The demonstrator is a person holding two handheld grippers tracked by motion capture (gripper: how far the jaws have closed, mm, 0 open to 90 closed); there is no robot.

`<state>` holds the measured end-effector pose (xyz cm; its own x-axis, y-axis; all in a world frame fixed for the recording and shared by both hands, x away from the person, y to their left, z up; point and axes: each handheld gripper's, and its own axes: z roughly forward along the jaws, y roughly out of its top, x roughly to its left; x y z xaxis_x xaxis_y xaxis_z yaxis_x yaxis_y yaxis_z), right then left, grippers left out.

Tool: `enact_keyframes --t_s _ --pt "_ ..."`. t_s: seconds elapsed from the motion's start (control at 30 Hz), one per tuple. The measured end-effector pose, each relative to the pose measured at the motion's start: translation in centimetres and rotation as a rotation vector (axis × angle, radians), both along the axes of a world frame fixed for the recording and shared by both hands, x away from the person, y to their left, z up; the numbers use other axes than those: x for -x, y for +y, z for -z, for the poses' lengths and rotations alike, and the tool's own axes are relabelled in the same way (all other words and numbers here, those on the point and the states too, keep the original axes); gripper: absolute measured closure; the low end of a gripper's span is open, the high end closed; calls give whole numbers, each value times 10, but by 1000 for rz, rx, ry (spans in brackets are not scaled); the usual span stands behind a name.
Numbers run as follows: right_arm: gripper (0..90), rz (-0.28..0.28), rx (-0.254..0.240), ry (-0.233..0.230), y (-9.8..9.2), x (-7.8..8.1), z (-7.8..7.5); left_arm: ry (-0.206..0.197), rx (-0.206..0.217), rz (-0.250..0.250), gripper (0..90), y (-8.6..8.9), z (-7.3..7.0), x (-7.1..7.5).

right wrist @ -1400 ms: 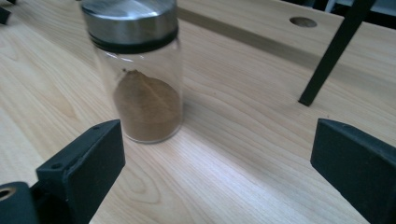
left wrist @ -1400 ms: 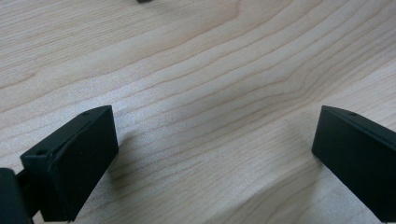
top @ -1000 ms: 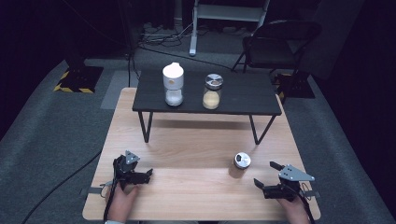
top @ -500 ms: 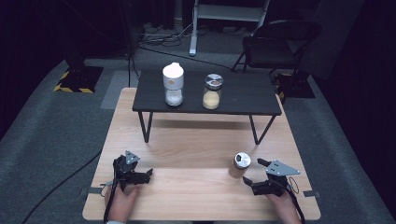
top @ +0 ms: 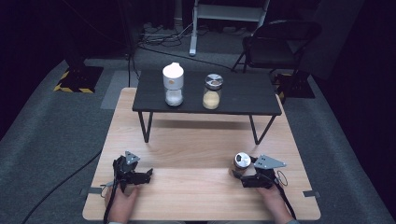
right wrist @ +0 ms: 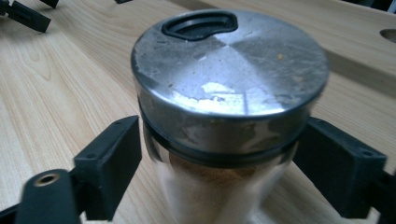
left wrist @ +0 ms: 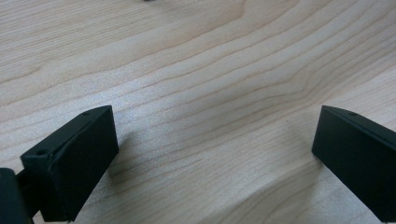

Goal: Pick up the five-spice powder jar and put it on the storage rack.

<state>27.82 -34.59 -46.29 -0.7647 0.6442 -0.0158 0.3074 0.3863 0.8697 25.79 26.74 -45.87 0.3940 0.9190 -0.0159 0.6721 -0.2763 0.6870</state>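
A small glass jar point(top: 241, 160) with a scuffed metal lid point(right wrist: 229, 93) and brown powder inside stands upright on the wooden table point(top: 196, 140), front right. My right gripper point(top: 240, 167) lies low beside it. In the right gripper view its jaws point(right wrist: 217, 154) have just been closing, and both pads rest against the jar's sides under the lid. My left gripper point(top: 147, 175) sits at the front left, held by a hand. In the left gripper view its jaws point(left wrist: 215, 140) stand wide apart over bare wood.
A low black table point(top: 243, 95) stands across the back of the wooden one. On it are a white-capped jar point(top: 173, 84) and a metal-lidded jar of orange powder point(top: 212, 91). A dark chair point(top: 280, 42) stands behind, on the floor.
My right gripper has slid left up to the small jar and its jaws have come in around it. The left gripper has stayed where it was.
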Motion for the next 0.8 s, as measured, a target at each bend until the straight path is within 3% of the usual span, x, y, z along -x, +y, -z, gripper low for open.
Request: enact_keyframes --t_s 0.13,0.33,0.43,0.8 --pt "297 -6 11 16 3 -5 0 0 0 -2 3 0 0 0" --pt "300 -14 30 49 3 -12 -10 0 0 -8 3 -1 0 1" --pt "301 1 9 44 1 -13 -16 0 0 -8 3 -1 0 1" --pt "300 43 -4 21 -1 -20 -67 -1 1 -10 3 -1 0 1"
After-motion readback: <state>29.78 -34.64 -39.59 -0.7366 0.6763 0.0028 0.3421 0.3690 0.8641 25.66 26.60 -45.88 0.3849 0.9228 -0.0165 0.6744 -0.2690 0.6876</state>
